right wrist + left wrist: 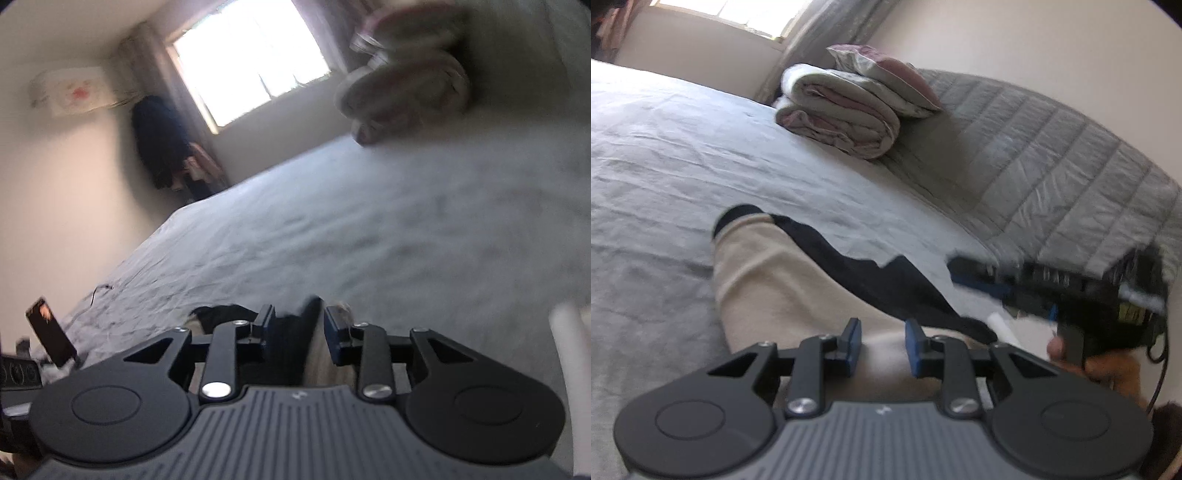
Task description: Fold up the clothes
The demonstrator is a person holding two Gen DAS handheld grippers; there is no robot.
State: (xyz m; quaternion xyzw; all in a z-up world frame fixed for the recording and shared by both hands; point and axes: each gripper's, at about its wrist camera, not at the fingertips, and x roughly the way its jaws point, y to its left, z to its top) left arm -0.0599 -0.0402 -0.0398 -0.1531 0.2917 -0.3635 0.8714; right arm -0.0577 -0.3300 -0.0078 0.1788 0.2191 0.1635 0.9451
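1. Left gripper [880, 345] is hovering just over the beige-and-black garment [783, 280], its blue-padded fingers [854, 341] standing apart with beige cloth showing in the gap between them; nothing is pinched there, so it is released.
2. Right gripper [297, 332] is sitting at the garment's black edge, with dark and beige cloth [295, 343] lying between its fingers. The fingers are parted, and motion blur is keeping me from telling whether they are pressing on the fabric.
3. In the left wrist view the right gripper [982, 277] is appearing blurred to the right of the garment, carried by a hand [1082, 363].
4. The garment is lying spread on the grey bedsheet [665, 166], its beige panel toward the left gripper and a black strip running along its far-right side.
5. Beyond the garment, a rolled pink-and-white quilt [838, 110] is resting on the sheet, with a pillow [886, 79] stacked on top.
6. Right of the quilt, a grey quilted headboard [1052, 166] is running along the wall.
7. Farther from the garment, a bright window [251, 62] is glowing, with dark hanging clothes [162, 140] to its left.
8. Left of the garment in the right wrist view, a dark phone [50, 332] is standing tilted at the sheet's edge.
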